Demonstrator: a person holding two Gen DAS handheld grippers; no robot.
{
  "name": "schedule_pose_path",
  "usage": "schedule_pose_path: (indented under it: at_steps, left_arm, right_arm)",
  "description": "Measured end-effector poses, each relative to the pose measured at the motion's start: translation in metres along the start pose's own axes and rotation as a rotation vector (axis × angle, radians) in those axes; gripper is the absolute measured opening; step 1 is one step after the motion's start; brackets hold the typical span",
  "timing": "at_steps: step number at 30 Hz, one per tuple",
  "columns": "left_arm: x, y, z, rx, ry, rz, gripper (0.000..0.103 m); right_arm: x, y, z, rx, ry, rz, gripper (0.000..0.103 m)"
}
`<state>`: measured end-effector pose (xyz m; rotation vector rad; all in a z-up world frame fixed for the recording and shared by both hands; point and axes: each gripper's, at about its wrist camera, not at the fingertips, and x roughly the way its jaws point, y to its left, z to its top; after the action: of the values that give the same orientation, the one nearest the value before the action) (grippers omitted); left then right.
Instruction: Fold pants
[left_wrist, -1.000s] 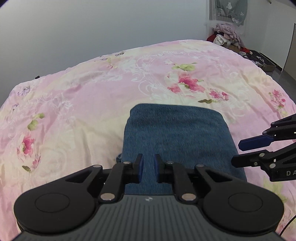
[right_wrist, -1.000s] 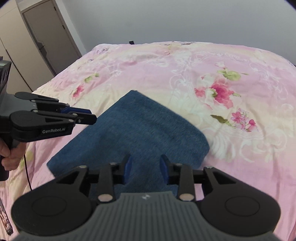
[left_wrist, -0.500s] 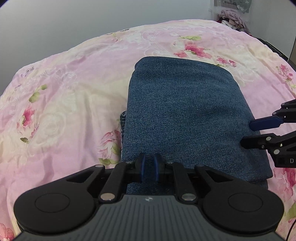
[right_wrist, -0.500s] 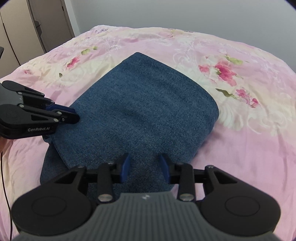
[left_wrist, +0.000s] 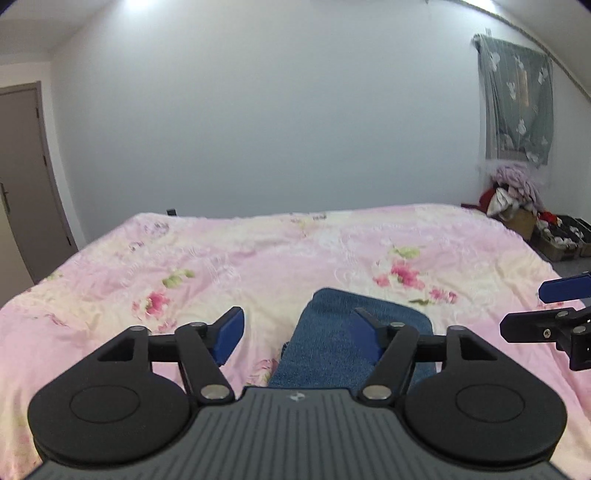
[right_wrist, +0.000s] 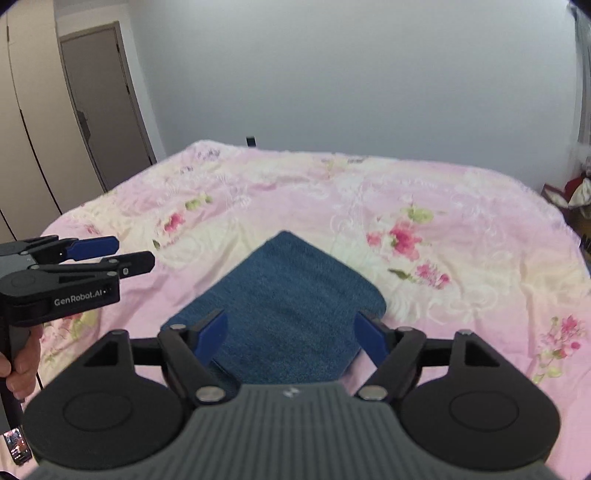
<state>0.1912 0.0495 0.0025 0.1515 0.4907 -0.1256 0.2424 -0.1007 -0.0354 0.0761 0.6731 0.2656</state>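
Note:
The blue denim pants lie folded into a compact rectangle on the pink floral bedspread. They also show in the left wrist view, partly hidden behind the fingers. My left gripper is wide open and empty, raised above the near end of the pants; it also shows in the right wrist view. My right gripper is wide open and empty above the near edge of the pants; it also shows in the left wrist view.
The bed fills the lower half of both views, with a white wall behind. A door and wardrobe stand at the left. A pile of clothes and boxes sit on the floor at the right, under a grey curtain.
Both grippers have opened wide and lifted up and back from the pants. The left gripper was shut at the pants' near edge half a second ago. The pants stay folded on the bed.

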Motion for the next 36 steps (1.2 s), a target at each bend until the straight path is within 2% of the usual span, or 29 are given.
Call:
schedule_pose_path:
  at_steps: [2, 4, 8, 11, 14, 18, 21, 27, 36]
  left_arm:
    - [-0.037, -0.008, 0.003, -0.030, -0.078, 0.043, 0.099]
    - [-0.072, -0.014, 0.003, -0.068, -0.145, 0.068, 0.103]
    - [-0.121, -0.024, -0.007, -0.105, -0.189, 0.101, 0.103]
    - [-0.139, -0.035, -0.019, -0.096, -0.174, 0.155, 0.103]
    - [-0.147, -0.044, -0.034, -0.073, -0.133, 0.168, 0.103]
    - [-0.143, -0.045, -0.054, -0.134, -0.029, 0.144, 0.103]
    - [-0.135, -0.044, -0.068, -0.179, 0.046, 0.150, 0.103]
    - [-0.129, -0.052, -0.093, -0.163, 0.131, 0.136, 0.103]
    - [-0.133, -0.059, -0.100, -0.176, 0.156, 0.107, 0.103]
  right_arm:
    - [-0.039, 0.010, -0.004, -0.023, -0.079, -0.007, 0.082]
    - [-0.074, 0.018, -0.012, -0.044, -0.141, -0.009, 0.086]
    - [-0.128, 0.028, -0.034, -0.053, -0.220, -0.019, 0.094]
    - [-0.161, 0.033, -0.056, -0.027, -0.243, -0.027, 0.099]
    - [-0.180, 0.038, -0.075, -0.015, -0.253, -0.035, 0.098]
    - [-0.192, 0.045, -0.101, -0.052, -0.240, -0.073, 0.098]
    - [-0.184, 0.045, -0.118, -0.051, -0.209, -0.105, 0.098]
    - [-0.162, 0.047, -0.145, -0.048, -0.126, -0.113, 0.098]
    - [-0.160, 0.049, -0.144, -0.078, -0.129, -0.126, 0.098]
